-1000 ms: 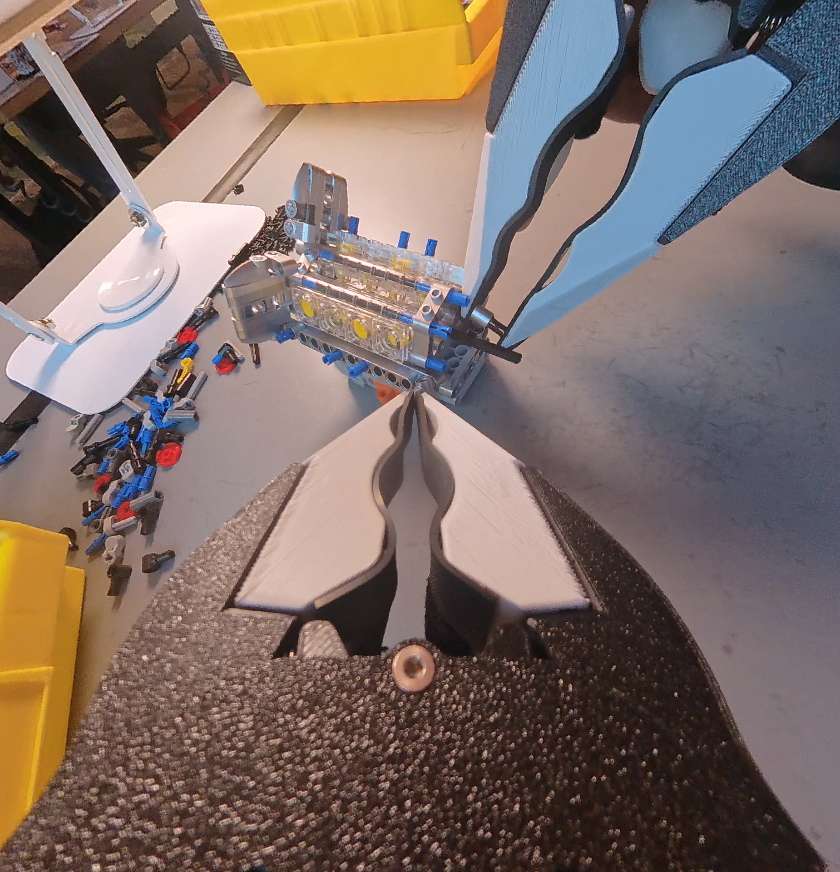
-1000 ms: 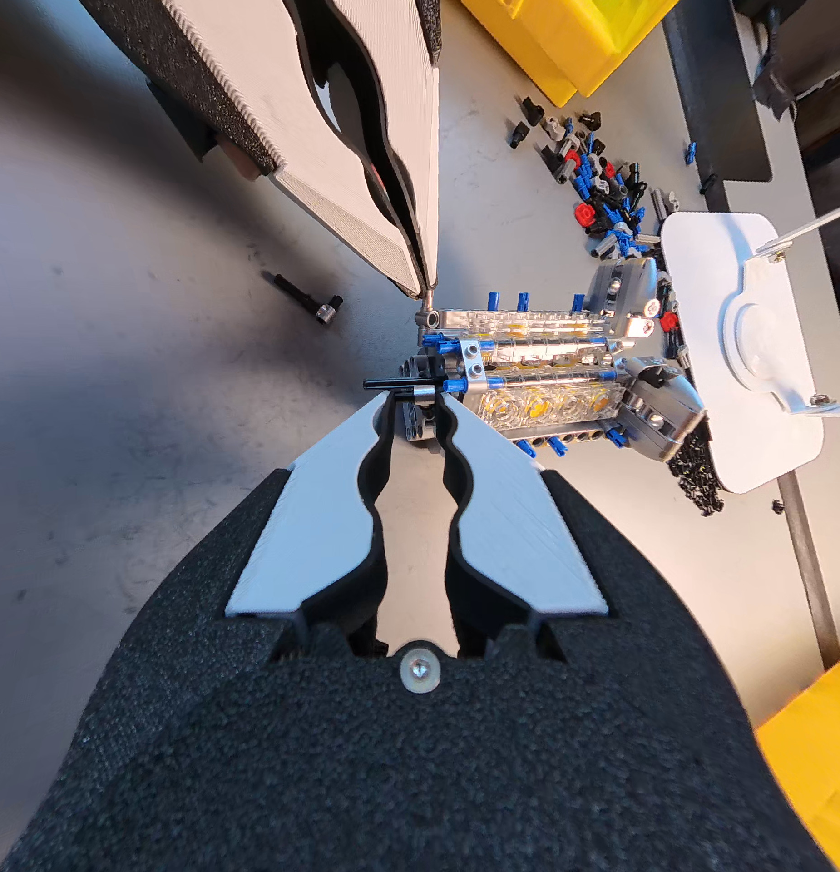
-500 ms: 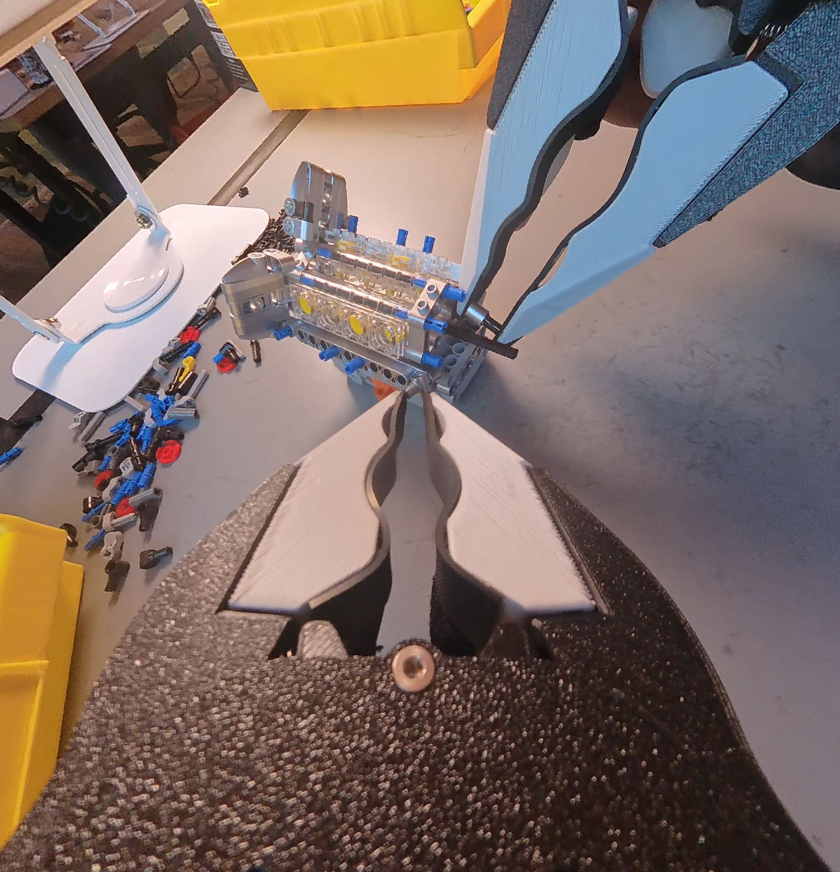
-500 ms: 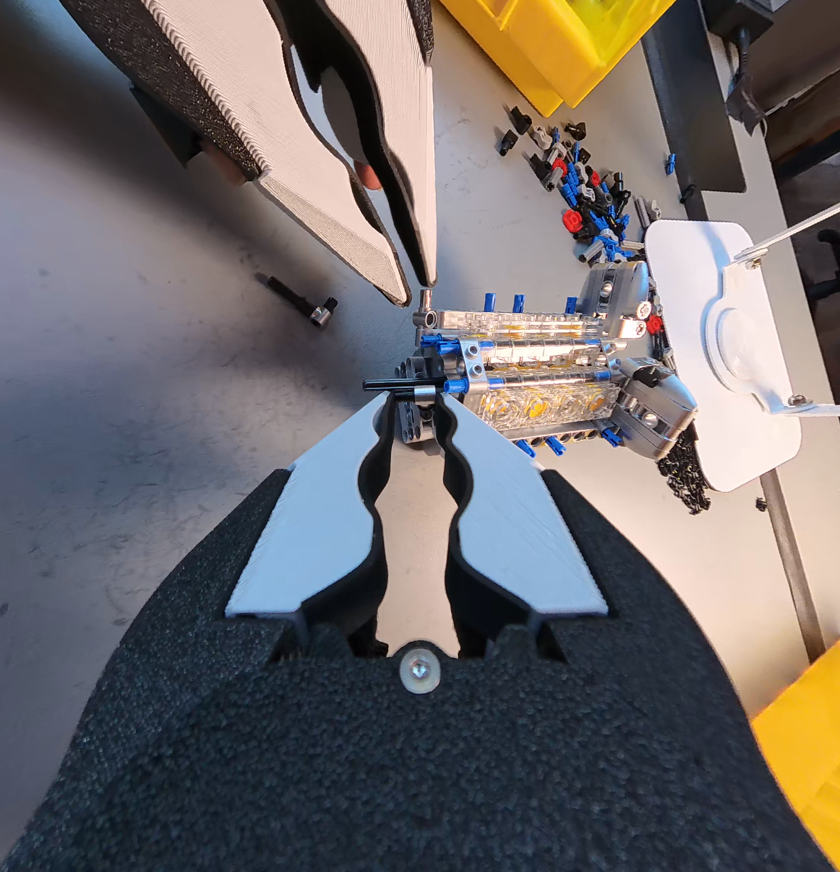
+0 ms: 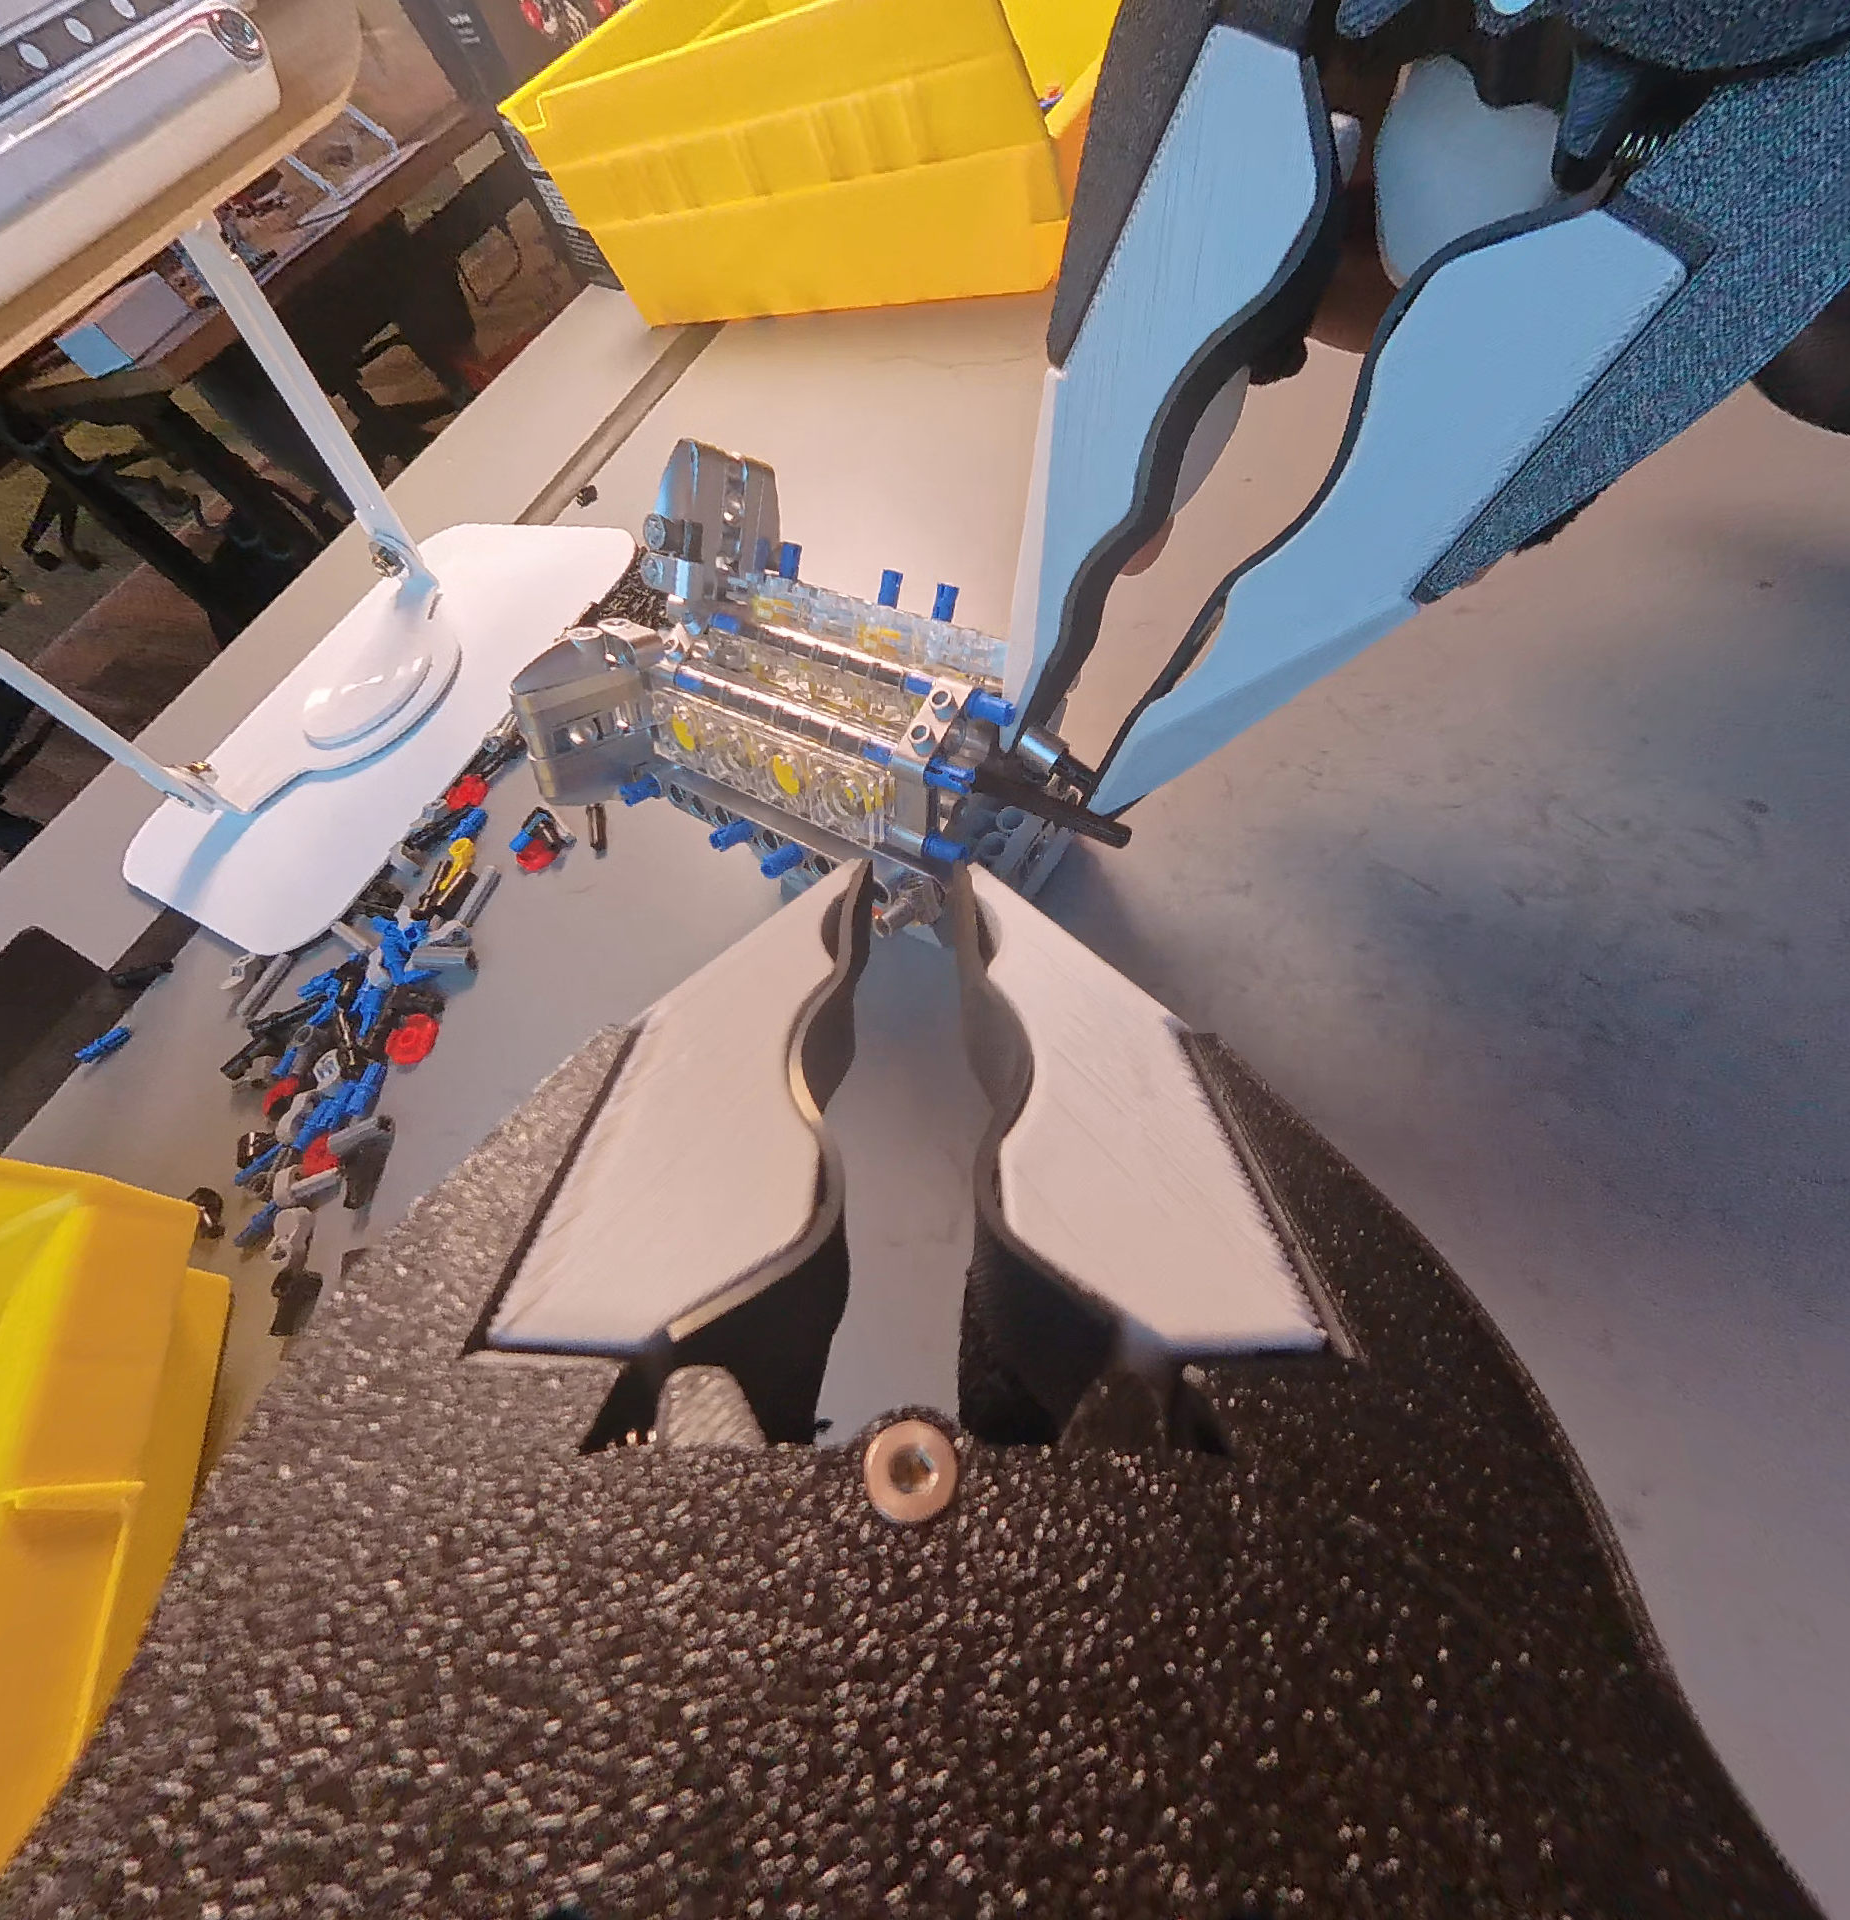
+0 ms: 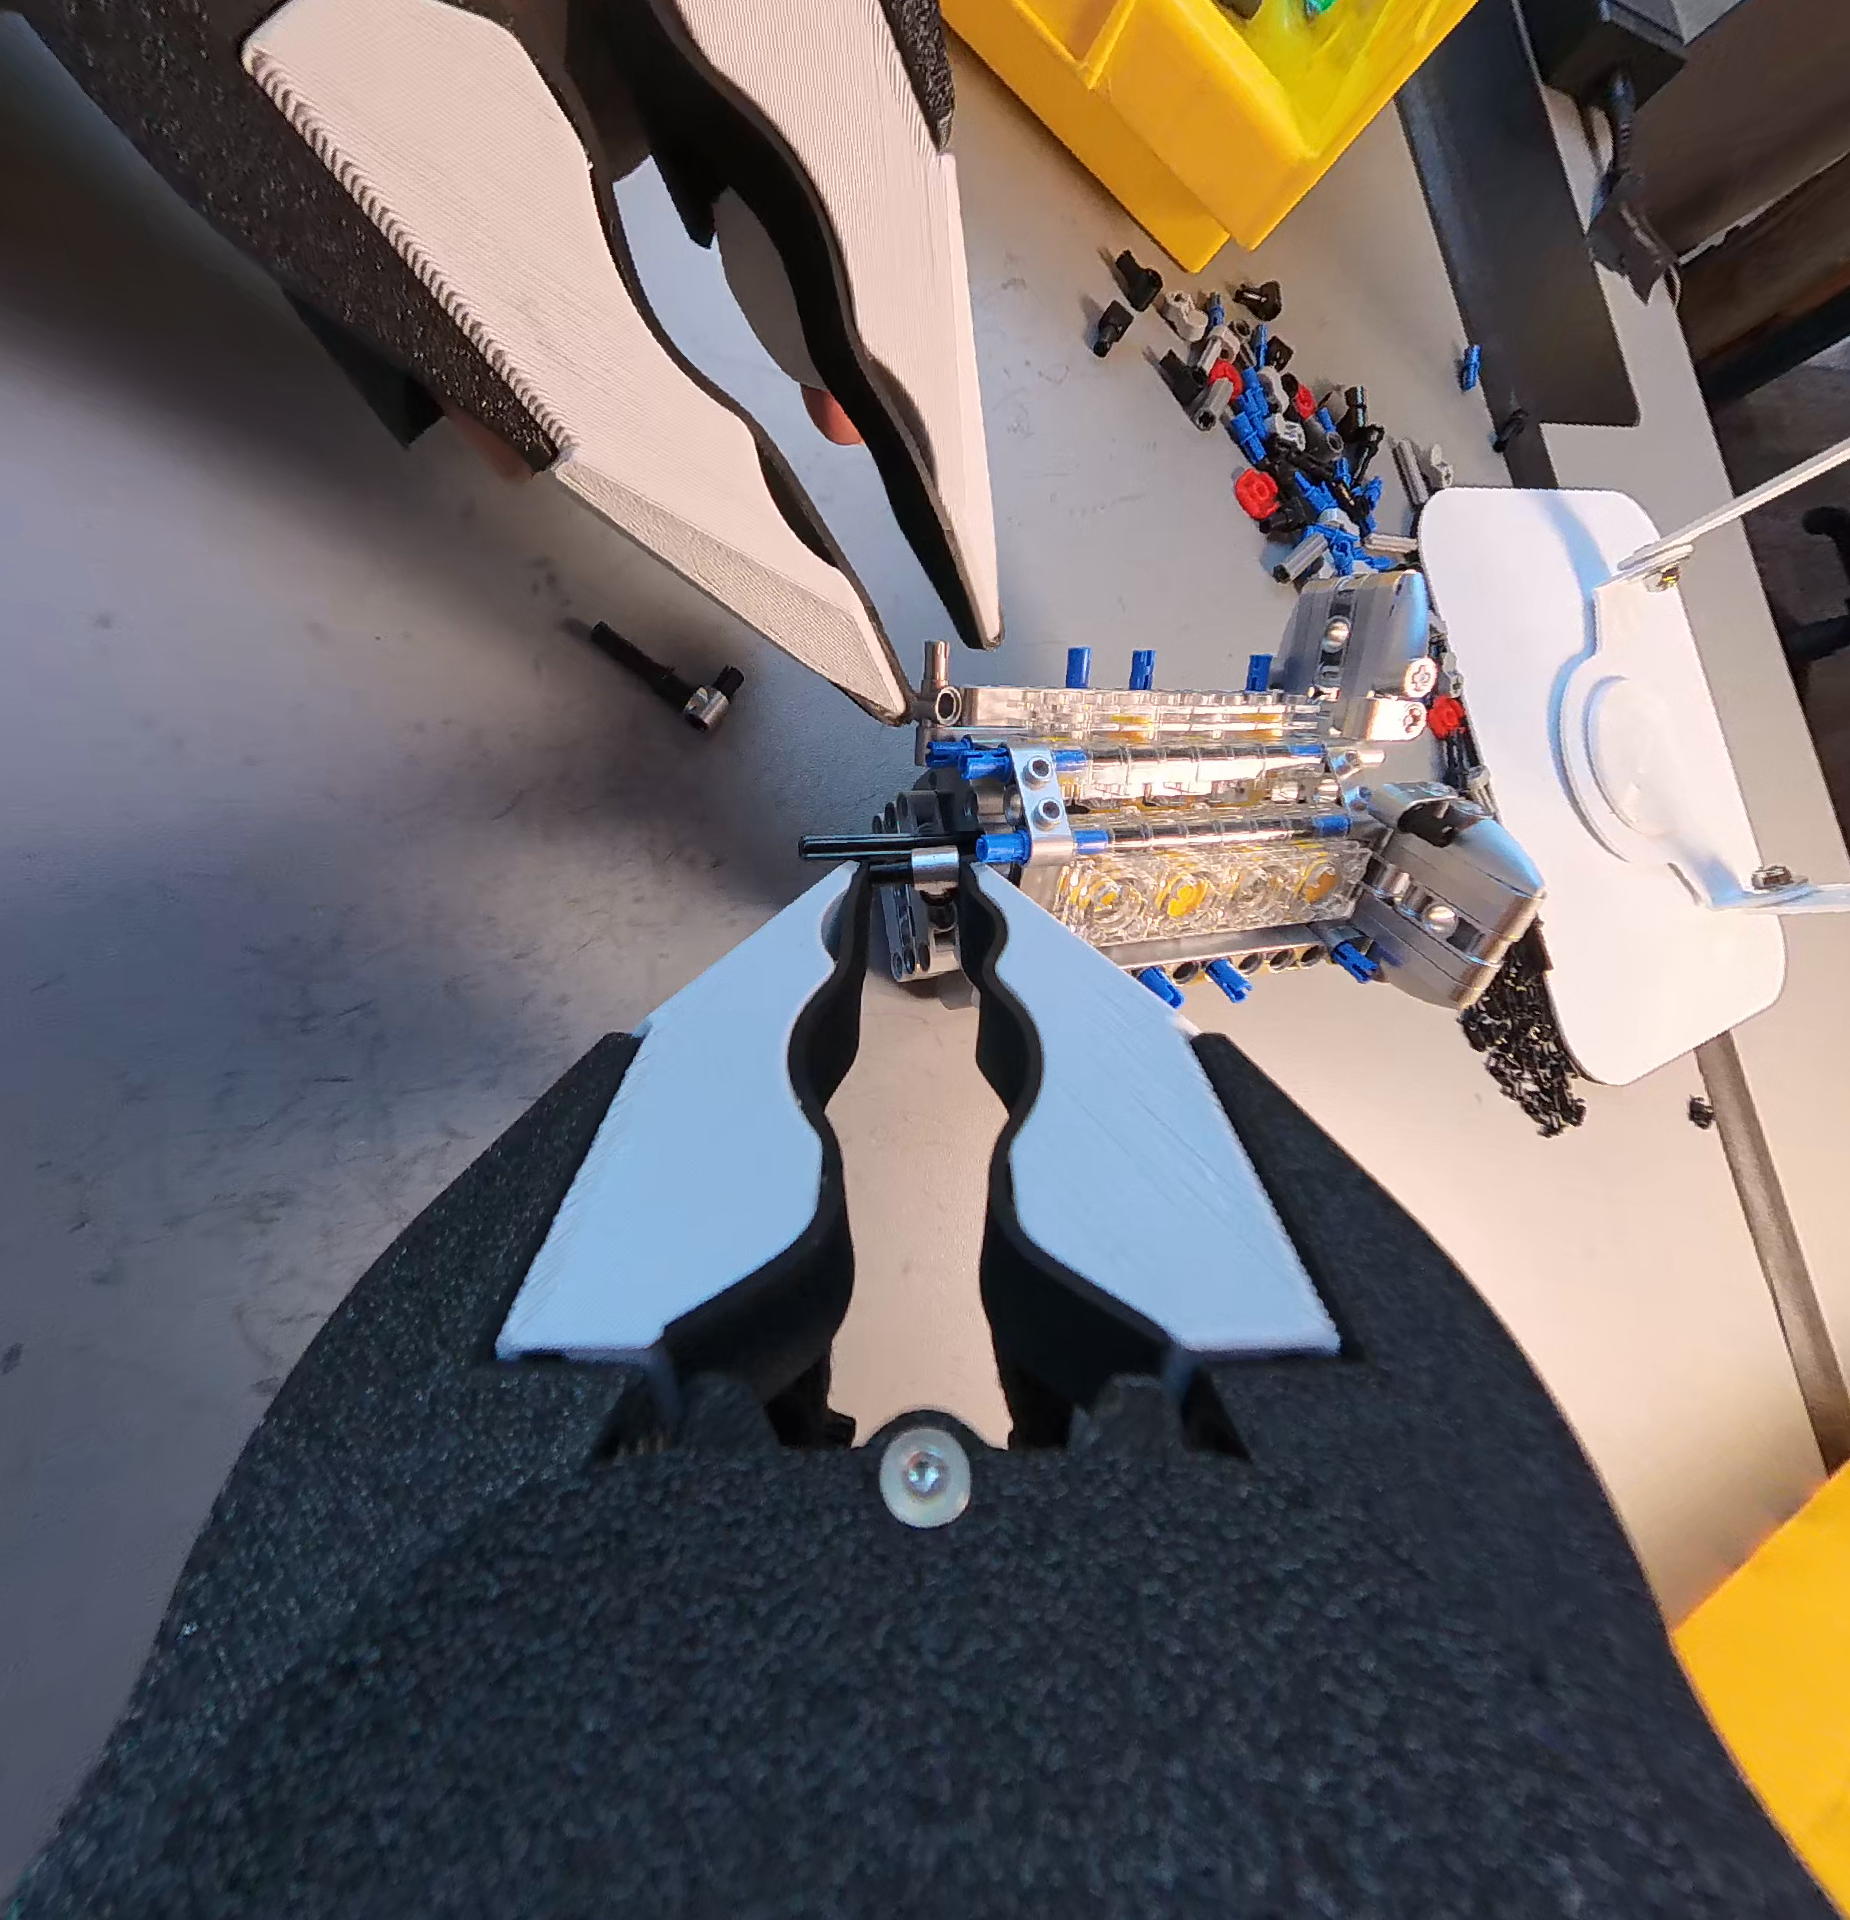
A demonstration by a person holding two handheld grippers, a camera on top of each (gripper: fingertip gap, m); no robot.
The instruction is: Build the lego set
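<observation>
Left gripper: fingers apart, holding nothing. Its tips flank a small grey pin that projects from the near end of the engine model; the right wrist view shows the same pin just beside one tip. Whether that tip touches it cannot be told.

Right gripper: fingers closed against the dark grey end frame of the engine model, directly below a black axle that protrudes from that end.

The model lies on its side on the grey table, between the two grippers. Its far end is close to a white lamp base.

Surroundings: a second black axle with a grey bush lies loose on the table, apart from the model. A scatter of small parts in blue, black, red and grey lies beside the lamp base. Yellow bins stand farther off.

Change from one second earlier: the left fingers were then nearly together at the pin; they have since parted. The right gripper's hold is unchanged.
</observation>
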